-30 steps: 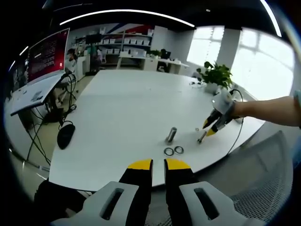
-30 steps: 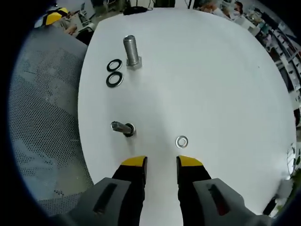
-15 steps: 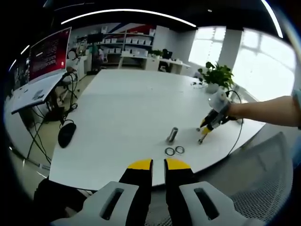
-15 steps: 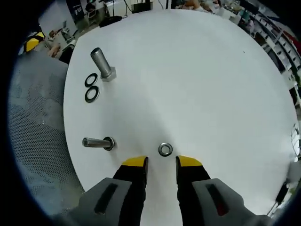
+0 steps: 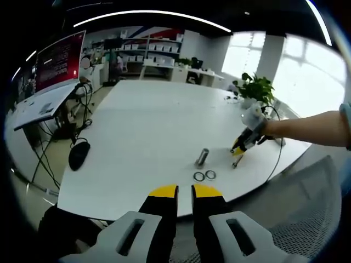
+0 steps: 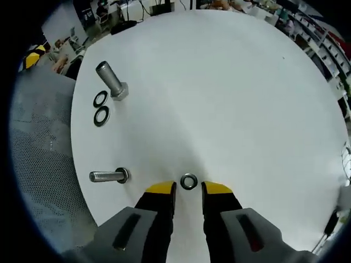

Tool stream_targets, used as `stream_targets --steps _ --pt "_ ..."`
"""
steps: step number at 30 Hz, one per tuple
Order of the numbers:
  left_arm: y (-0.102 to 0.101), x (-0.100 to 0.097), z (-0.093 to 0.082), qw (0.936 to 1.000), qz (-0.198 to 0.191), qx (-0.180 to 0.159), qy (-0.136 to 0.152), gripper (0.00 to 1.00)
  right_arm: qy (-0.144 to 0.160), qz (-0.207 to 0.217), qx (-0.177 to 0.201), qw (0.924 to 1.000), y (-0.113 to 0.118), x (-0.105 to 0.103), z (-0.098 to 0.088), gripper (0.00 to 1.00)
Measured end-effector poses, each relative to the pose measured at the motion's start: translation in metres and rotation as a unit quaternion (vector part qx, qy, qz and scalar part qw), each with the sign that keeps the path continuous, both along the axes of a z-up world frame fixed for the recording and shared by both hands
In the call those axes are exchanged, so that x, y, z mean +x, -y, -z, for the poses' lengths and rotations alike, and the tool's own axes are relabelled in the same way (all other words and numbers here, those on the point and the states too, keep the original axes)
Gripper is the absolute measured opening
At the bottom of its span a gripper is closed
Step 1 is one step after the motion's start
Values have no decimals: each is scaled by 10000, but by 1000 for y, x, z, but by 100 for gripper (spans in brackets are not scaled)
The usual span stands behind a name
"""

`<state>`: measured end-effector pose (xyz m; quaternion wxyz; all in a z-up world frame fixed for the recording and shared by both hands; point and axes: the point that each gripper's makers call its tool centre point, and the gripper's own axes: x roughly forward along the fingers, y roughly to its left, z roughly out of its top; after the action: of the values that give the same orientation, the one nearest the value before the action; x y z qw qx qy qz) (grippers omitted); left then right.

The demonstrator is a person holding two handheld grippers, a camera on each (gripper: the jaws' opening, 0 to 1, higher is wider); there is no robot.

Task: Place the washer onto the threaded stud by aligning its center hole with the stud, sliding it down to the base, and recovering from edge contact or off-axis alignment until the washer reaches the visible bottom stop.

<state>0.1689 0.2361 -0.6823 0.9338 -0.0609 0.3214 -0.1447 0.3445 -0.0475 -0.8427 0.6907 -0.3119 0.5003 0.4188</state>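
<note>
Desk (image 6: 247, 98): two bolts (image 6: 111, 87), three washers (image 6: 188, 181). Right claw (image 6: 188, 189) open, straddling one washer; left claw (image 5: 185, 191) slightly open, empty.

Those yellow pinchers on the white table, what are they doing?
A person is lowering the right gripper over a small silver washer on the white table, jaws open on either side, not yet holding it. A bolt lies beside it; another bolt stands by two dark washers. The left gripper waits off the table's edge.
</note>
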Motion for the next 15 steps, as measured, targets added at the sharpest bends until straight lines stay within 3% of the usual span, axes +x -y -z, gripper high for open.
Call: stream_targets --steps 4,15 --pt "0 0 0 10000 -4 10 -11 7 36 -125 -3 9999 -3 -3 0 16" --pt "1 -2 2 10000 48 37 -55 7 129 86 11 9999 -2 -2 -1 14"
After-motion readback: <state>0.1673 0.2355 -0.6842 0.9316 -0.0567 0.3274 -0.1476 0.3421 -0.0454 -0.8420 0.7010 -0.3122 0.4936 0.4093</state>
